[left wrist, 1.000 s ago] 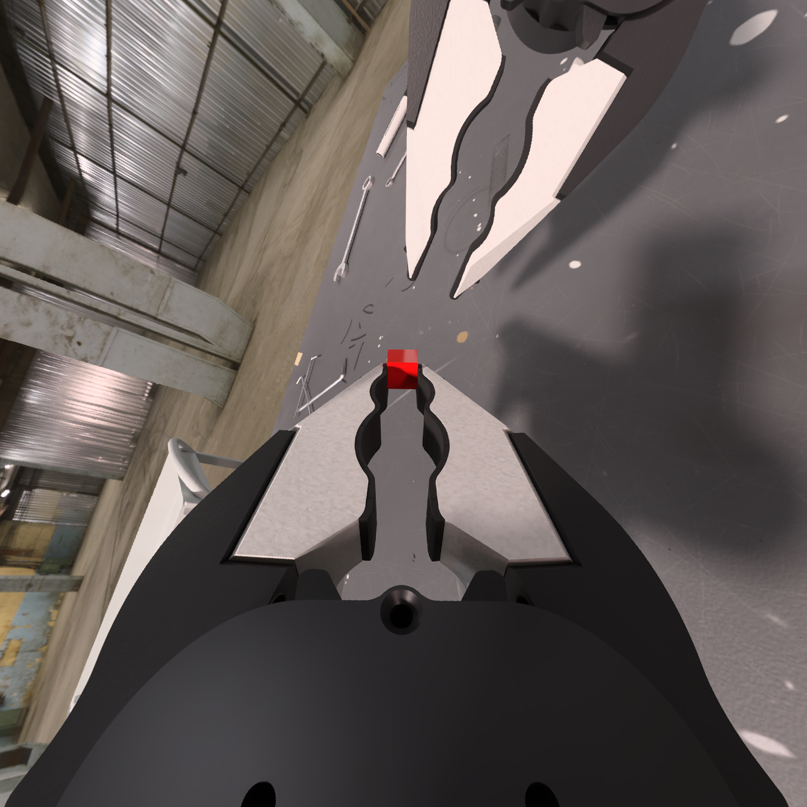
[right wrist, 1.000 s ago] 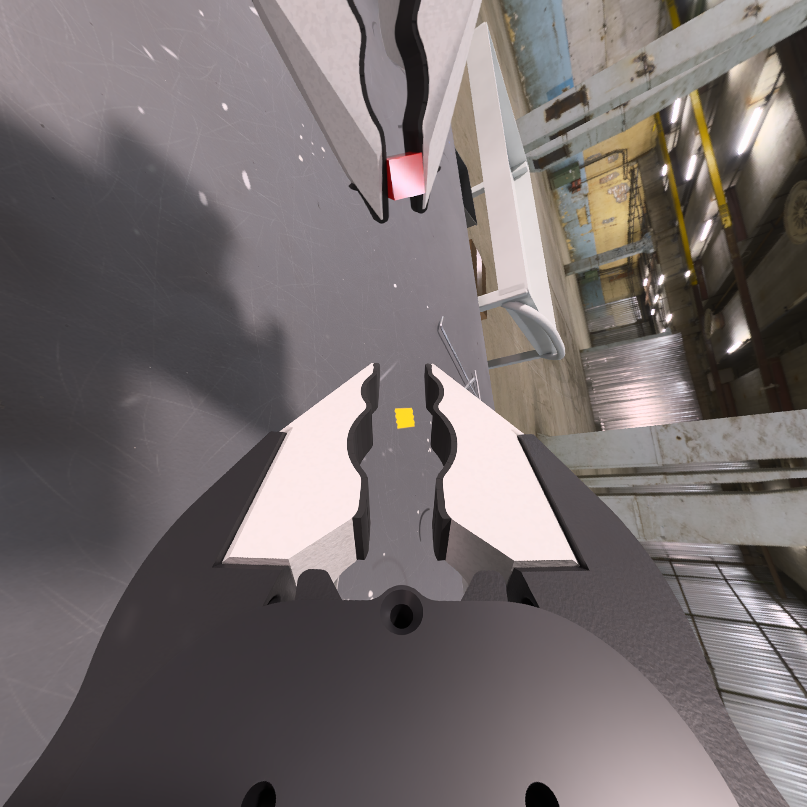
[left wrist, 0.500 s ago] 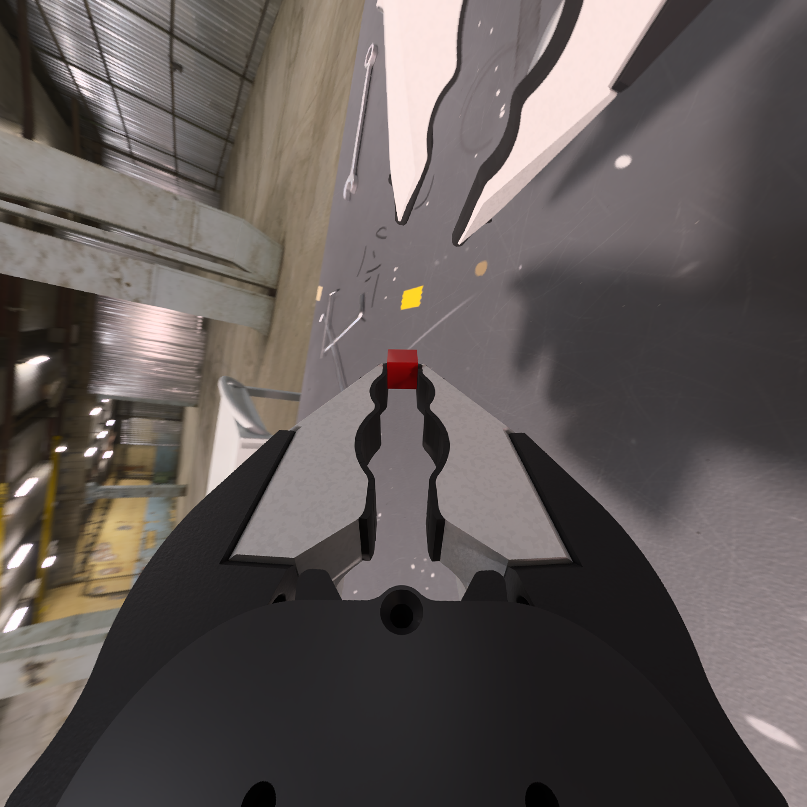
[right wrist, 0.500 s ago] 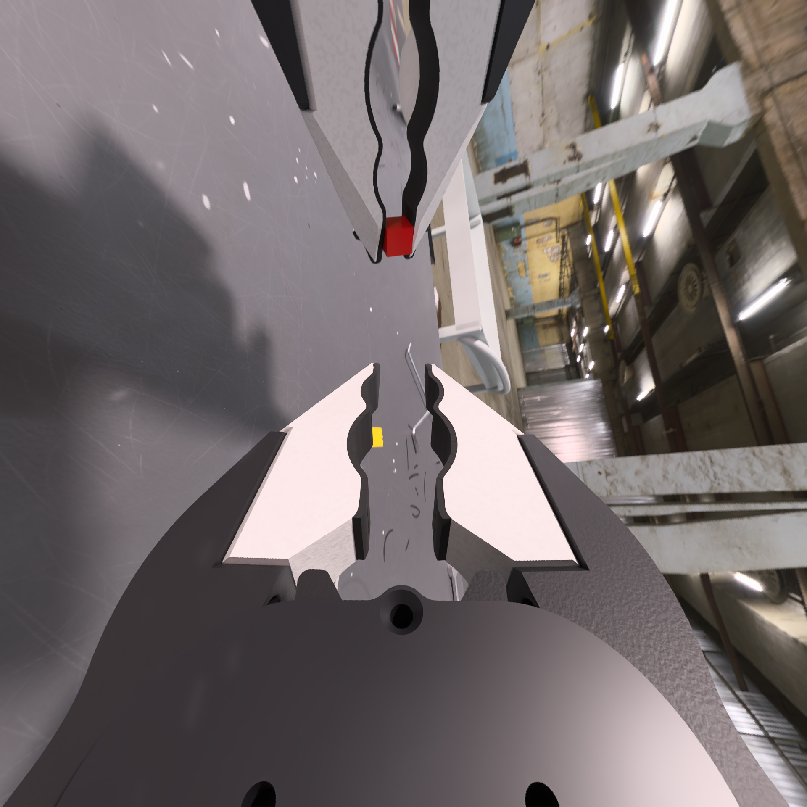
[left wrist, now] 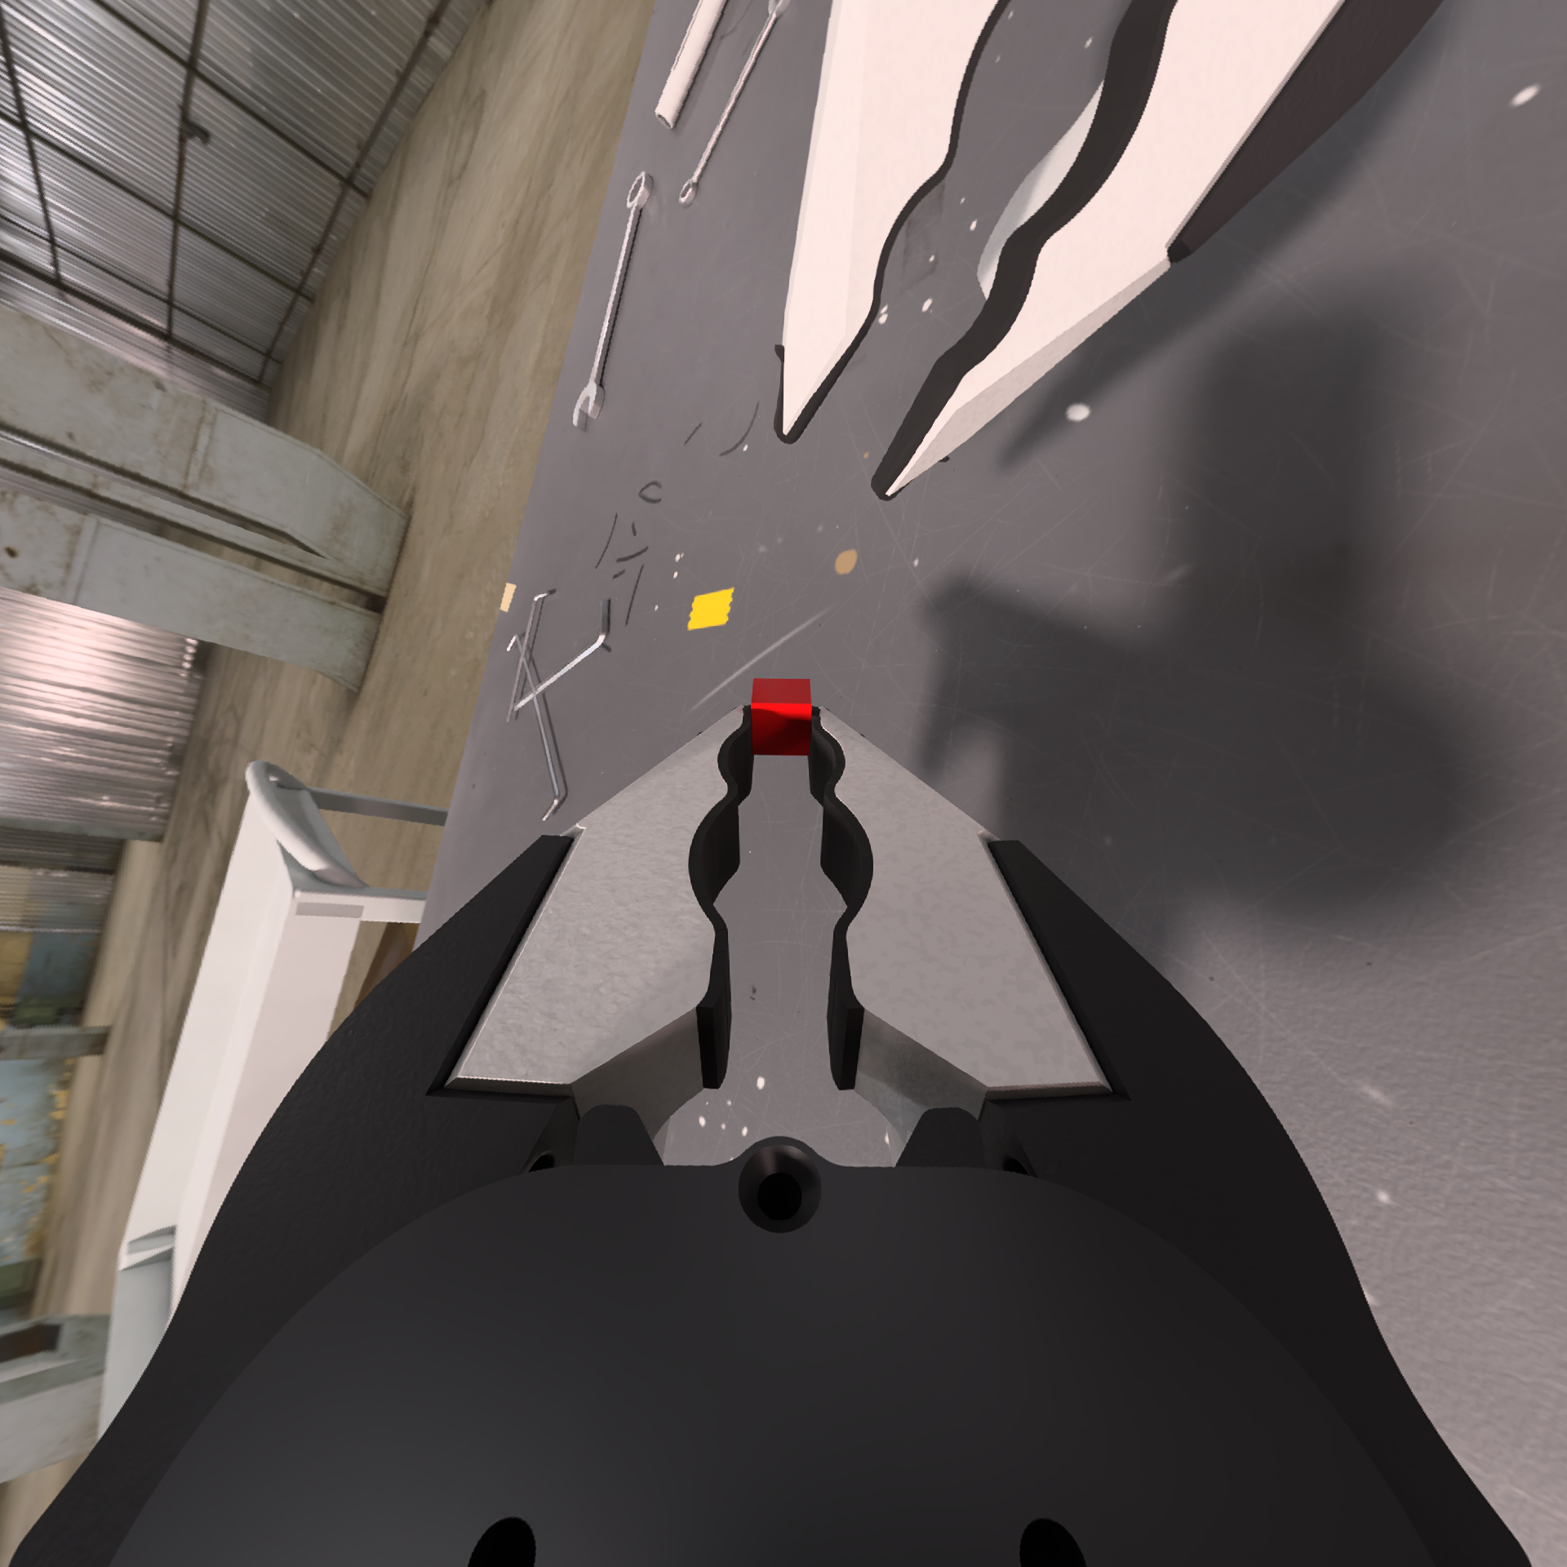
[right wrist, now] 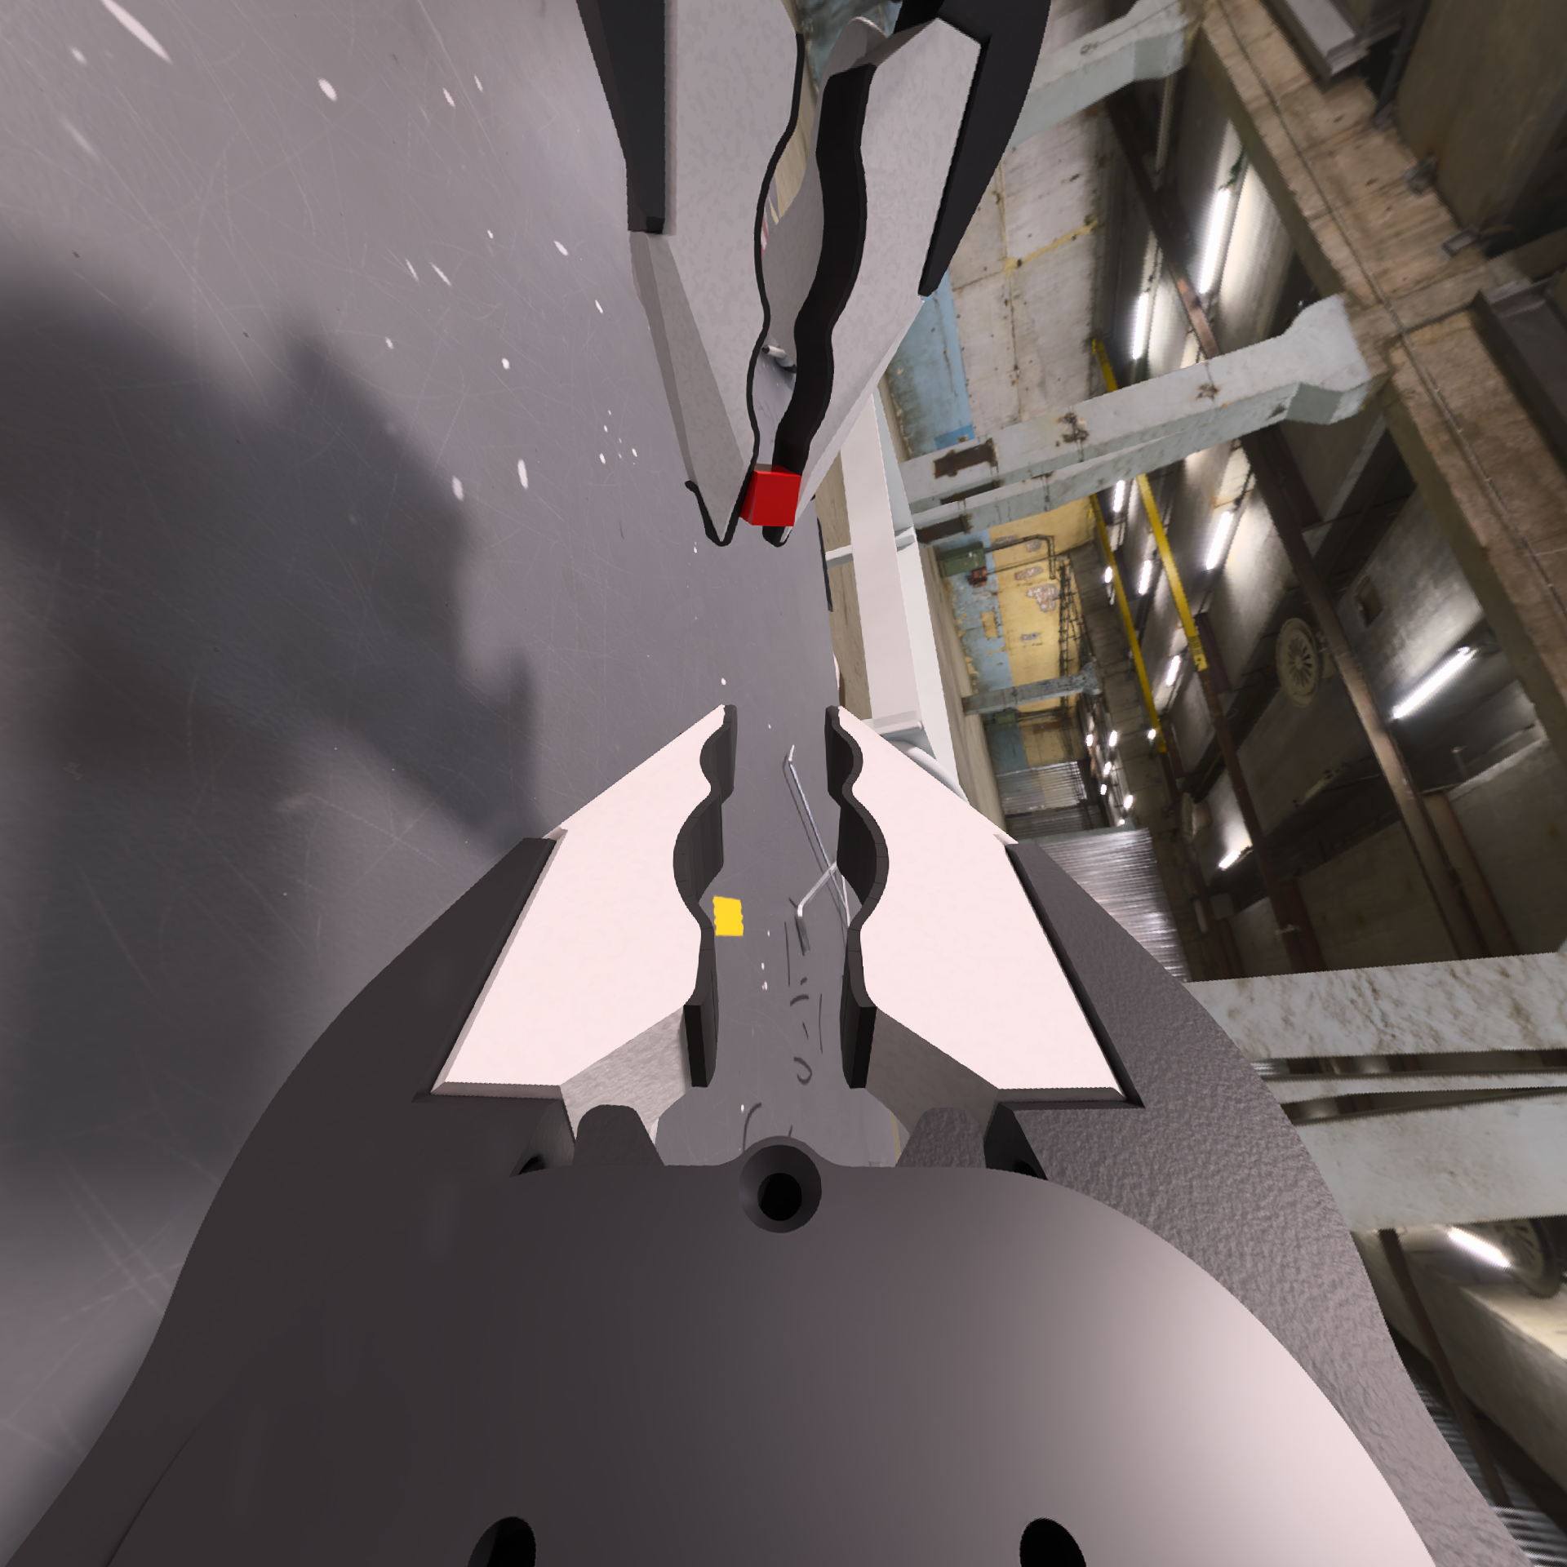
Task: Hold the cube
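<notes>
A small red cube (left wrist: 781, 716) sits pinched between the tips of my left gripper (left wrist: 781, 727), which is shut on it and holds it above the grey table (left wrist: 1187, 763). In the right wrist view the cube (right wrist: 770, 497) shows at the tips of the left gripper (right wrist: 750, 530), ahead and higher up. My right gripper (right wrist: 780, 721) is open and empty, its jaws parted over the table. It shows in the left wrist view (left wrist: 835, 462) as two pale fingers pointing at the cube from the far side, apart from it.
A yellow patch (left wrist: 711, 609) lies on the table, also seen between my right fingers (right wrist: 727, 917). Hex keys (left wrist: 543, 678), a wrench (left wrist: 612, 297) and a white rod (left wrist: 691, 64) lie near the table's edge. A white frame (left wrist: 280, 933) stands beyond it.
The left gripper keeps the cube pinched while its view has swung. The right gripper has stayed open and shifted relative to the left one; the yellow patch has slid deeper between its fingers.
</notes>
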Motion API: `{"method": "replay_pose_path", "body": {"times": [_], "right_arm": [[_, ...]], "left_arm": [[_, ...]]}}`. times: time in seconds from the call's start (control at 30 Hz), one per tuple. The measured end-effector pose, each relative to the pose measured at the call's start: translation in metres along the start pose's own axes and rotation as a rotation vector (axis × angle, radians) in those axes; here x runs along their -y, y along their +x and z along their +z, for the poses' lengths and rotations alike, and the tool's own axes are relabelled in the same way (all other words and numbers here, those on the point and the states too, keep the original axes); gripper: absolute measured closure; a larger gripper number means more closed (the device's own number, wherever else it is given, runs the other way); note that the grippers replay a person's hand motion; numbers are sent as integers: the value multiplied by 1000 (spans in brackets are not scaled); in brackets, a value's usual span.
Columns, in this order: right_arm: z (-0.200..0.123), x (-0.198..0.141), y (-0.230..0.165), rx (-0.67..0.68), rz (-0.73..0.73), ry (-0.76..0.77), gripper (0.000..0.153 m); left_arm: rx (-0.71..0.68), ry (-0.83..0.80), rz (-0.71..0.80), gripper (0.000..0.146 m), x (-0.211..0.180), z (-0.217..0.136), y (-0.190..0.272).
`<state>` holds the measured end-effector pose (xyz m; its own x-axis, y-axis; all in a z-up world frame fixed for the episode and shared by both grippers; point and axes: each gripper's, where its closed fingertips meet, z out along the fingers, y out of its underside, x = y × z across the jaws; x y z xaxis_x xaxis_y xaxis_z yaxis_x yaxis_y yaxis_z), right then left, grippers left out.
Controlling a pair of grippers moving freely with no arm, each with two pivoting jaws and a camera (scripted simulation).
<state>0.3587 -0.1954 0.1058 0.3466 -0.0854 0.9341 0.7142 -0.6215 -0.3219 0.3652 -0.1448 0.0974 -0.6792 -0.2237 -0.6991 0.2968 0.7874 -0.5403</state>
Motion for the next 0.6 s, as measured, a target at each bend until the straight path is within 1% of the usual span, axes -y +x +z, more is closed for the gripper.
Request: {"method": "replay_pose_path", "body": {"times": [0.23,0.33,0.37,0.43,0.5,0.53,0.6], "right_arm": [[0,1,3,-14,2,1,132],[1,0,-1,-2,-26,-19,132],[2,0,-3,4,-28,-27,132],[2,0,-4,14,4,-26,132],[3,1,-3,25,28,-33,132],[4,1,-4,30,31,-39,132],[4,-1,-6,38,29,-45,132]], "left_arm": [[-7,51,-37,134,5,-4,-2],[71,-52,63,134,0,0,-3],[77,-70,79,134,-2,1,-3],[81,-76,86,134,-3,1,-3],[129,-114,149,134,-3,0,-5],[152,-137,177,134,-3,-1,-6],[153,-136,182,134,-2,0,-4]]}}
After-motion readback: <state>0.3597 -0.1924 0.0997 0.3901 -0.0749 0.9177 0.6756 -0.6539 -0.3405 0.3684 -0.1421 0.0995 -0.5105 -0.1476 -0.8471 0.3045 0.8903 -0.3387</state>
